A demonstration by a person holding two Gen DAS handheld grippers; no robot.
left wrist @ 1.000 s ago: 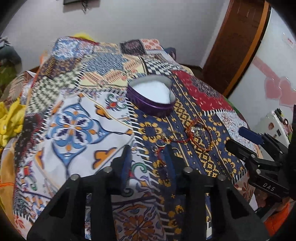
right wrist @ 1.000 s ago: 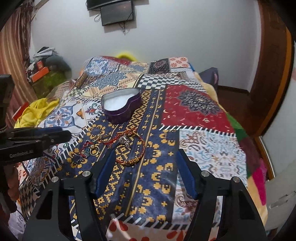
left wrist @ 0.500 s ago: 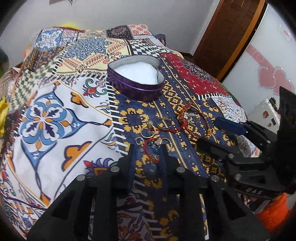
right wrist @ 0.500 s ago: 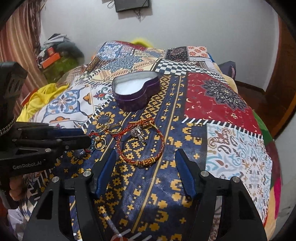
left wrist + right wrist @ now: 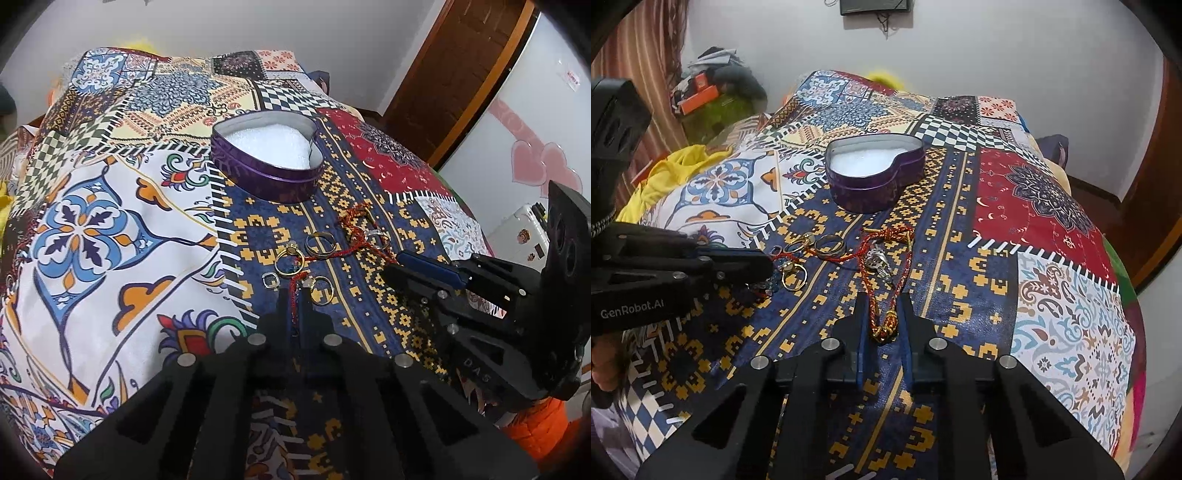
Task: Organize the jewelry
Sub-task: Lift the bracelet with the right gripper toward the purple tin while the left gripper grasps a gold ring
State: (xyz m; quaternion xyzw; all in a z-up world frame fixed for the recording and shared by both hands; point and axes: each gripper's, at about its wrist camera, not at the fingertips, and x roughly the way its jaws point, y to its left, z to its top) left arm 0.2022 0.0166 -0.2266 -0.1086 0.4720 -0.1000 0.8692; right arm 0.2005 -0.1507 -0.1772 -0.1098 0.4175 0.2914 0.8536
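Note:
A purple heart-shaped tin (image 5: 266, 173) (image 5: 875, 184) with a white foam lining stands open on the patchwork bedspread. In front of it lie several gold rings (image 5: 290, 260) (image 5: 794, 277), a thin red thread bracelet (image 5: 293, 291) and a red-and-gold braided bracelet (image 5: 886, 325) with a silver charm (image 5: 879, 260). My left gripper (image 5: 293, 297) (image 5: 768, 266) is shut on the red thread. My right gripper (image 5: 883, 297) (image 5: 395, 264) has its jaws closing on the braided bracelet, whose loop is squeezed narrow between the pads.
The bedspread (image 5: 1052, 206) drops off at right toward a wooden door (image 5: 454, 74) and a white cupboard with pink hearts (image 5: 535, 166). A yellow cloth (image 5: 676, 166) and clutter (image 5: 713, 92) lie at far left. A hand (image 5: 602, 362) holds the left gripper.
Both grippers have closed their jaws. The left one nipped the red thread; the right one came down around the braided bracelet and pressed its round loop into a narrow one.

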